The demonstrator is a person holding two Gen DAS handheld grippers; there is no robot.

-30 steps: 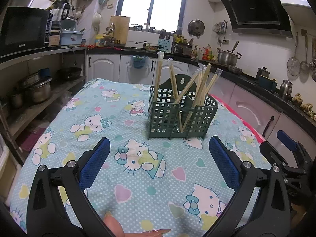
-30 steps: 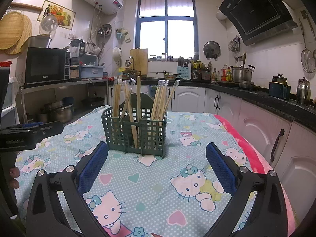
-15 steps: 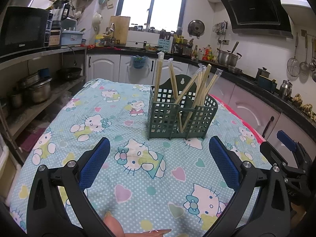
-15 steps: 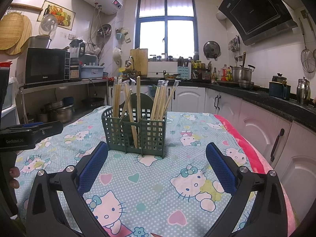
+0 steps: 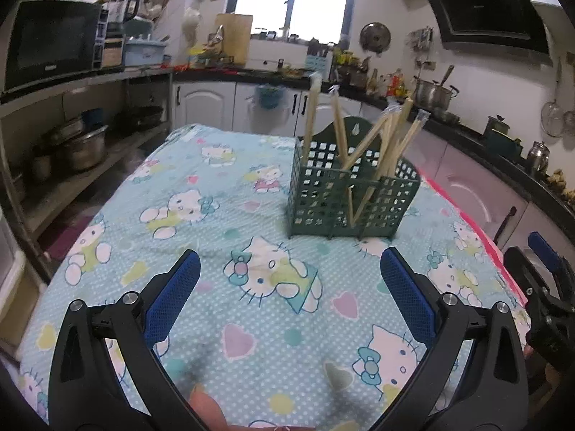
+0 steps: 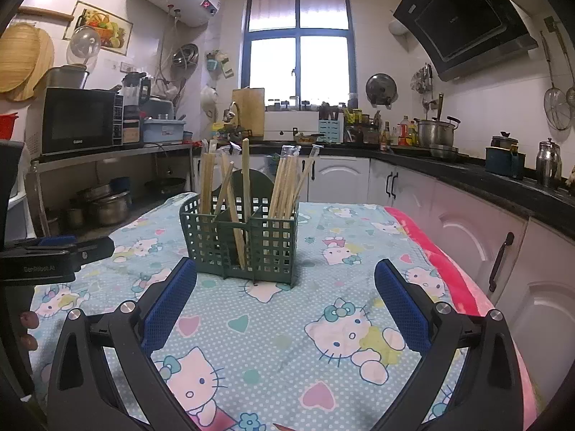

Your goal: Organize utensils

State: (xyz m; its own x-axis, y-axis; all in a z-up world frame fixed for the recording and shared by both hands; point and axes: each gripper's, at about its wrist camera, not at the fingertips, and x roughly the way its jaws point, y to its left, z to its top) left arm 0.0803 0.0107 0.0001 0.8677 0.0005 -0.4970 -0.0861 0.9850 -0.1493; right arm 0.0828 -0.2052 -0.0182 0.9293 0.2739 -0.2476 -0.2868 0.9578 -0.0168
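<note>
A dark green plastic utensil holder [image 5: 350, 197] stands on the table with the Hello Kitty cloth [image 5: 230, 215]. Several wrapped wooden chopsticks [image 5: 363, 143] stand in its compartments. In the right wrist view the holder [image 6: 244, 240] has chopsticks [image 6: 284, 186] in all compartments. My left gripper [image 5: 289, 280] is open and empty, above the cloth in front of the holder. My right gripper [image 6: 285, 283] is open and empty, also just in front of the holder. The right gripper also shows in the left wrist view [image 5: 542, 280], and the left gripper in the right wrist view [image 6: 54, 255].
A red cloth edge [image 6: 442, 262] runs along the table's right side. Kitchen cabinets [image 6: 485, 237] and a counter with pots stand to the right. Shelves with pots [image 5: 82, 147] and a microwave [image 5: 50, 43] are at the left.
The left wrist view has shifted slightly and is blurred, so the left gripper is moving a little. The holder, chopsticks and right gripper stay as before.
</note>
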